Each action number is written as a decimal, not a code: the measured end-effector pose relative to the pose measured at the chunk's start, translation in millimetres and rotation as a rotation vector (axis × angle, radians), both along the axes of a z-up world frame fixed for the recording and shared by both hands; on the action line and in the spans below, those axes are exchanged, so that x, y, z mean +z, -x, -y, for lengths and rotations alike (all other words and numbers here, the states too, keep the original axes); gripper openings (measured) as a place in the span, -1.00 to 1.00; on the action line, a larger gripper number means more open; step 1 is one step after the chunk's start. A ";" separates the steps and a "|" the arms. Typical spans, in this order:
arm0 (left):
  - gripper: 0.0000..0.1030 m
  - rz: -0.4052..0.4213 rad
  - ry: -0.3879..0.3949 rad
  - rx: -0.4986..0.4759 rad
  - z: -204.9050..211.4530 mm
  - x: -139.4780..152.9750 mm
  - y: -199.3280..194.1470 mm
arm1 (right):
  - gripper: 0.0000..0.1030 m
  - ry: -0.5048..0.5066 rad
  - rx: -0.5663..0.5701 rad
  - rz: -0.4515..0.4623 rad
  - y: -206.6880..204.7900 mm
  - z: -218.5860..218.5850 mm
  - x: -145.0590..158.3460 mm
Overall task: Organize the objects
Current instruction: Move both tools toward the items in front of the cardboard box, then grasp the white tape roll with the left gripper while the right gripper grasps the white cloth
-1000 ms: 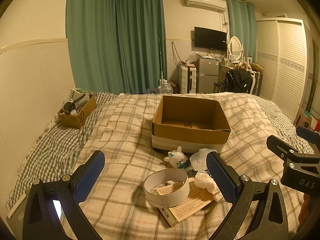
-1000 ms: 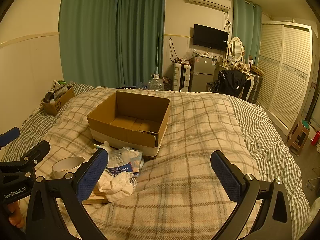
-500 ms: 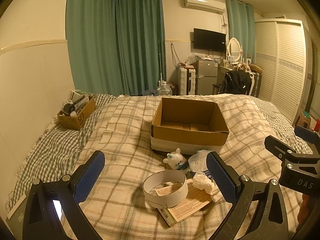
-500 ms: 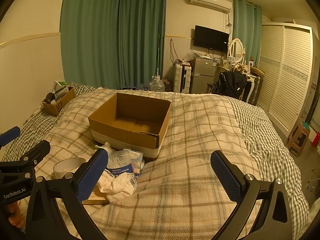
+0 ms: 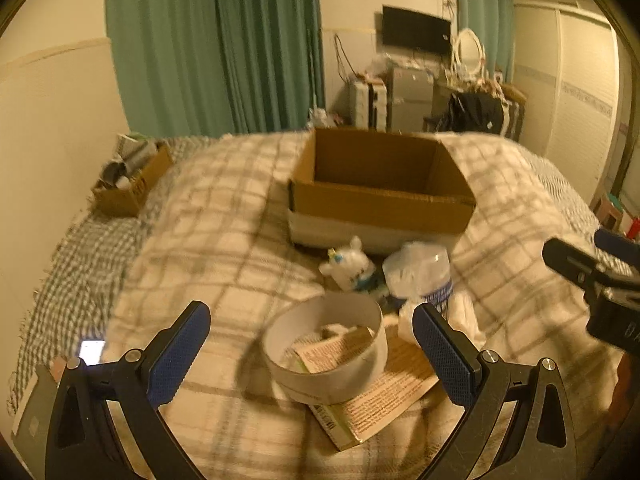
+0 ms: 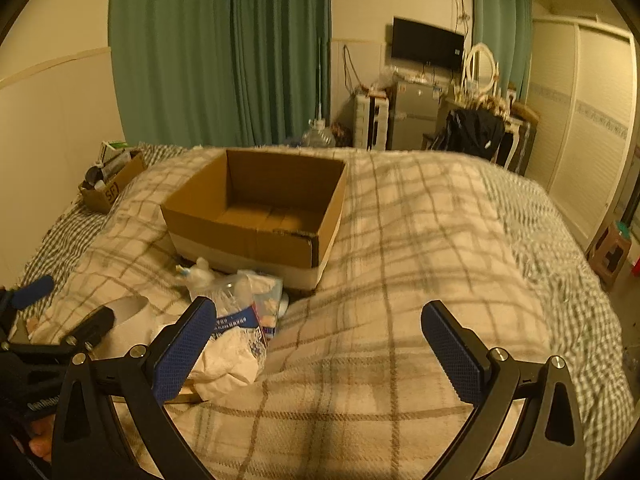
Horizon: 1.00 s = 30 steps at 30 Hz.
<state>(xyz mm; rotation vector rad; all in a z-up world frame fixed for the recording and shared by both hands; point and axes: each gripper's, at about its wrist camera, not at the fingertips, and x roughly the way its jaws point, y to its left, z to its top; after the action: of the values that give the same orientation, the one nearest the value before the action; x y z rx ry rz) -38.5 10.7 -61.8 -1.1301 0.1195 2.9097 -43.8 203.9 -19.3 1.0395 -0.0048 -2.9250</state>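
An open, empty cardboard box [image 5: 380, 200] [image 6: 256, 216] sits on the plaid bed. In front of it lies a pile: a white tape ring [image 5: 326, 350] on a printed paper packet [image 5: 380, 396], a small white toy figure [image 5: 348, 266], a clear plastic bottle [image 5: 420, 276] [image 6: 228, 296] and crumpled white tissue [image 6: 228, 360]. My left gripper [image 5: 312, 346] is open and empty, its fingers either side of the tape ring, just above it. My right gripper [image 6: 320, 350] is open and empty over bare blanket, right of the pile.
A small cardboard box [image 5: 132, 184] full of items sits at the bed's far left by the wall. A lit phone [image 5: 91, 352] lies at the near left. A wardrobe [image 6: 584, 120], a dresser and a fridge stand beyond the bed.
Both grippers have moved forward and down toward the pile; the tape ring and box look larger and closer. Nothing has been taken hold of.
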 end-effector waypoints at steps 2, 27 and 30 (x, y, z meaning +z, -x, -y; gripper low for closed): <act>1.00 0.039 0.000 -0.005 -2.1 -10.9 6.8 | 0.99 0.016 0.002 0.019 4.6 -3.3 -5.6; 0.61 0.000 -0.039 0.051 48.8 -5.0 4.1 | 0.73 -0.103 0.185 0.214 29.7 82.6 -51.6; 0.61 -0.004 -0.047 0.049 53.3 -4.2 3.6 | 0.11 -0.103 0.167 0.263 36.8 83.1 -63.9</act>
<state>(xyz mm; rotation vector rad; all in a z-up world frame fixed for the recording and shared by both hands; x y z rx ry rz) -42.1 -42.6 -66.0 -1.1365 0.0237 2.9404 -80.6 120.8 -83.1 1.3601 0.2166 -2.6457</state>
